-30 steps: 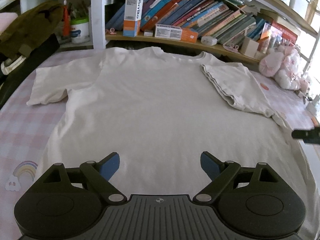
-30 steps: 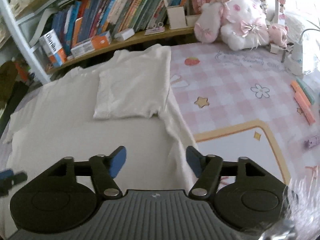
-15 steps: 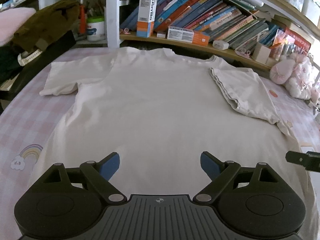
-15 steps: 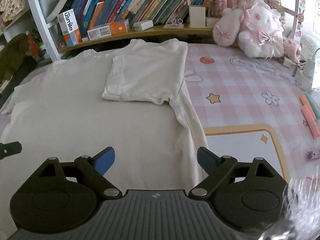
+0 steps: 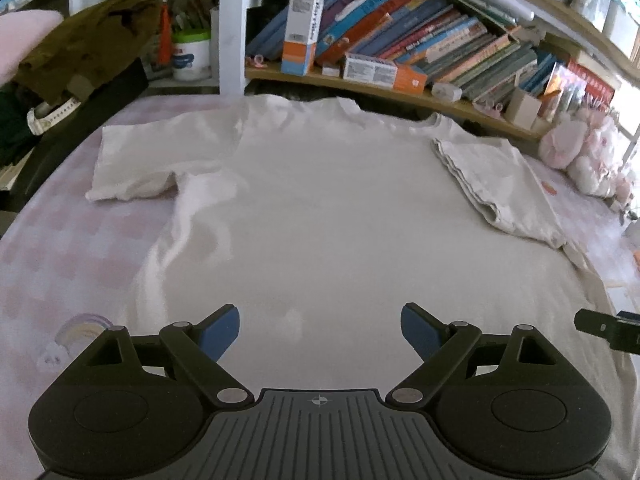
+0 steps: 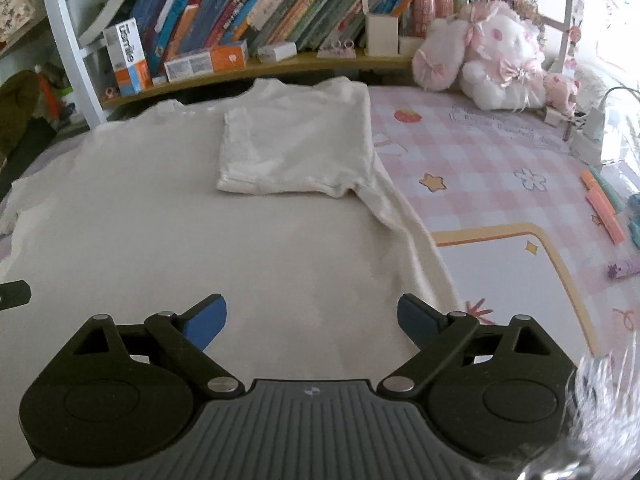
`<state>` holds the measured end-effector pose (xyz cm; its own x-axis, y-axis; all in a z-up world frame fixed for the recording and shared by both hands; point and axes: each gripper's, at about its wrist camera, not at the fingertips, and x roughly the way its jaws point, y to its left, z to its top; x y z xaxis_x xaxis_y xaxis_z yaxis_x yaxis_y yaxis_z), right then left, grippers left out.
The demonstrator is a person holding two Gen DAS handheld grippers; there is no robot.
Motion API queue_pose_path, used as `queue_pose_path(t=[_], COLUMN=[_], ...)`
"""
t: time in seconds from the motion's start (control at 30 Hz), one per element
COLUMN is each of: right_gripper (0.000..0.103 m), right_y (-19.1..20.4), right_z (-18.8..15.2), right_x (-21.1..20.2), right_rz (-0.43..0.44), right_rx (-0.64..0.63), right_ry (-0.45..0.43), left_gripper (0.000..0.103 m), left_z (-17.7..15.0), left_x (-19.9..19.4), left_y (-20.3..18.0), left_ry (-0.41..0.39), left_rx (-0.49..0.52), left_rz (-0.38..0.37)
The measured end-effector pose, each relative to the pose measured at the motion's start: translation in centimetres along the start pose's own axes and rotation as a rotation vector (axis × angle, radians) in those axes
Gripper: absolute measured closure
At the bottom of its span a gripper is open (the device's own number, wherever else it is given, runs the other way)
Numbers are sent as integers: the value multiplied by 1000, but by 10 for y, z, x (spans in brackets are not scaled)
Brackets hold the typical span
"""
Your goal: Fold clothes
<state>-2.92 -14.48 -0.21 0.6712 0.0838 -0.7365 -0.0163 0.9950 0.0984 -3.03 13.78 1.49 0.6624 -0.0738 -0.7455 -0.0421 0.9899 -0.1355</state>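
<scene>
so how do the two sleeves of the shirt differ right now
The left sleeve lies spread outward, flat on the pink checked cover; the right sleeve is folded inward, lying on the shirt body. The left sleeve's hem faces away from the body; the right sleeve's hem faces the middle. Both are short, white and untouched by either gripper.

The left claw (image 5: 320, 330) has two matt black fan-shaped arms, each with a round raised disc near its outer end and a triangular cut-out above it. Angled black links carry blue pads (image 5: 220, 332) at ten and two o'clock, fixed by silver screws. A grey ribbed plate with a small crosshair mark sits at six o'clock. The right claw (image 6: 312, 320) has the same black arms, blue pads (image 6: 206, 322), silver screws and ribbed grey plate
</scene>
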Motion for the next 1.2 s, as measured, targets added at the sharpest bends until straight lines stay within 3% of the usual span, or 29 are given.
queue_pose_path(t=[0.27,0.47,0.87,0.97,1.03,1.2], right_gripper=[10,9,9,9,9,9], right_y=[48,75,108,113,115,117], right_z=[-12,-20,-22,-22,-22,-22], right_x=[-11,-16,-26,-27,-27,-28], right_rz=[-57,-97,-137,-142,-147,-162], right_rx=[29,34,-40,-60,-68,-78], right_ry=[-21,-22,-33,-31,-29,-25], left_gripper=[13,13,16,29,51,59], left_z=[8,14,43,52,58,72], left_x=[6,12,35,45,53,68], left_y=[41,75,130,147,159,199], left_ry=[14,20,-32,-54,-64,-103], left_rx=[34,-4,-110,-164,-204,-331], left_rz=[-66,-111,-60,-33,-12,58])
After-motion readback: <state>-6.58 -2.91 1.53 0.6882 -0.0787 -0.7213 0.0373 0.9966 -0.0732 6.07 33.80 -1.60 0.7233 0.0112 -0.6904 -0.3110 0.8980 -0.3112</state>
